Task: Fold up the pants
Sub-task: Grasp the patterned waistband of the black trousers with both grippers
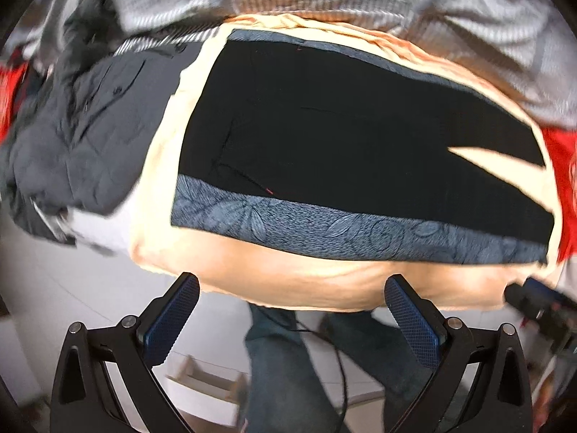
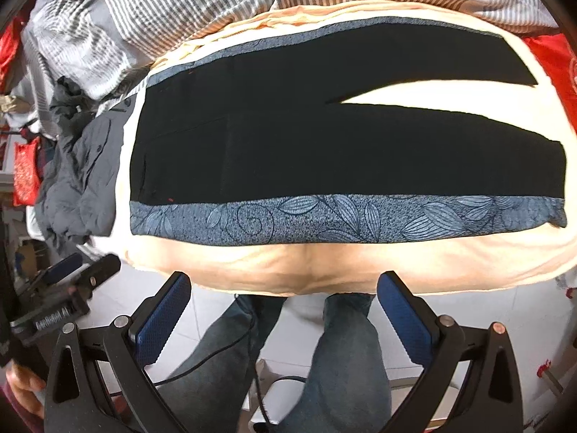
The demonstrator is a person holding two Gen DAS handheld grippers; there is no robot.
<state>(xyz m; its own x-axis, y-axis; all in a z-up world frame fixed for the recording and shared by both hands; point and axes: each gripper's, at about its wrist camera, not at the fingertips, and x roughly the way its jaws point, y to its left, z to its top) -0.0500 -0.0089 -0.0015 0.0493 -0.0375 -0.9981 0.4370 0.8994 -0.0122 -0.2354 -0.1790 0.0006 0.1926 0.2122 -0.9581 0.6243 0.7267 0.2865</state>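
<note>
Black pants (image 1: 342, 137) lie flat on a blue leaf-patterned mat (image 1: 324, 227) on a cream bed, waistband at the left, the two legs spread apart at the right. They also show in the right wrist view (image 2: 324, 144), on the same mat (image 2: 342, 216). My left gripper (image 1: 292, 288) is open and empty, held off the bed's near edge. My right gripper (image 2: 285, 285) is open and empty, also off the near edge. The right gripper shows in the left view (image 1: 537, 303), and the left one in the right view (image 2: 72, 274).
A crumpled dark grey shirt (image 2: 79, 180) lies left of the pants. A striped grey duvet (image 2: 162, 7) is bunched behind. Red cloth (image 2: 555, 61) sits at the right. The cream sheet (image 2: 288, 267) hangs over the bed's near edge. The person's jeans-clad legs (image 2: 342, 353) and a cable stand below.
</note>
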